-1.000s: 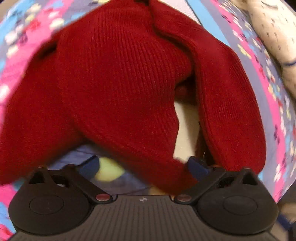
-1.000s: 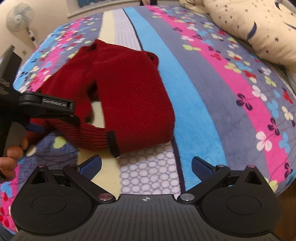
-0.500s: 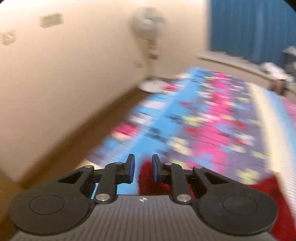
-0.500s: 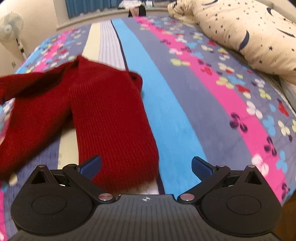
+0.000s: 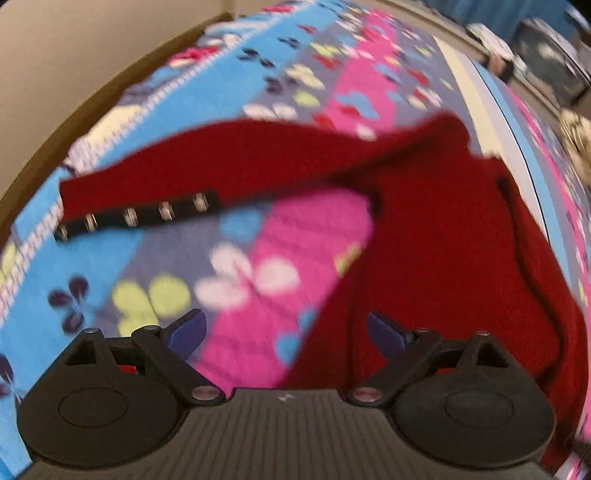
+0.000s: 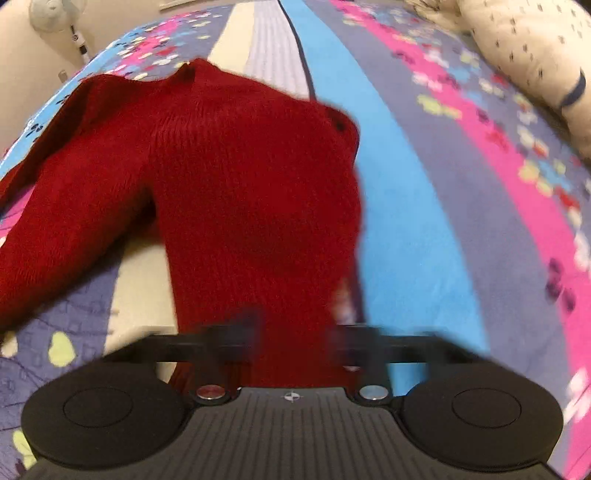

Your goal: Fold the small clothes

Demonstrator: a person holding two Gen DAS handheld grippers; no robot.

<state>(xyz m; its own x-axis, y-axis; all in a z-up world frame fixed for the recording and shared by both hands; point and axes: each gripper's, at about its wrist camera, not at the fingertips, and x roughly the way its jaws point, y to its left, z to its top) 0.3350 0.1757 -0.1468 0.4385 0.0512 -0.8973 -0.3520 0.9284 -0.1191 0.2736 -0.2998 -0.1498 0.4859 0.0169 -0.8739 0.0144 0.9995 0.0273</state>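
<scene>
The red sweater [image 6: 240, 192] lies on the flowered blanket [image 6: 424, 221], its body running lengthways away from the right gripper [image 6: 295, 339], along the stripes, with one sleeve [image 5: 207, 162] thrown out sideways. The right gripper's fingers, blurred, have come together on the sweater's near hem. The left gripper [image 5: 286, 328] hovers beside the sweater, over pink blanket and the garment's edge, its fingers spreading wide with nothing pinched between them. Only the left view shows the sleeve's dark band with pale studs [image 5: 144, 214] at the end farthest from the body. Only the right view shows the speckled cream pillow [image 6: 528, 62] well off to the sweater's right and a fan [image 6: 55, 18] beyond the sleeve side.
</scene>
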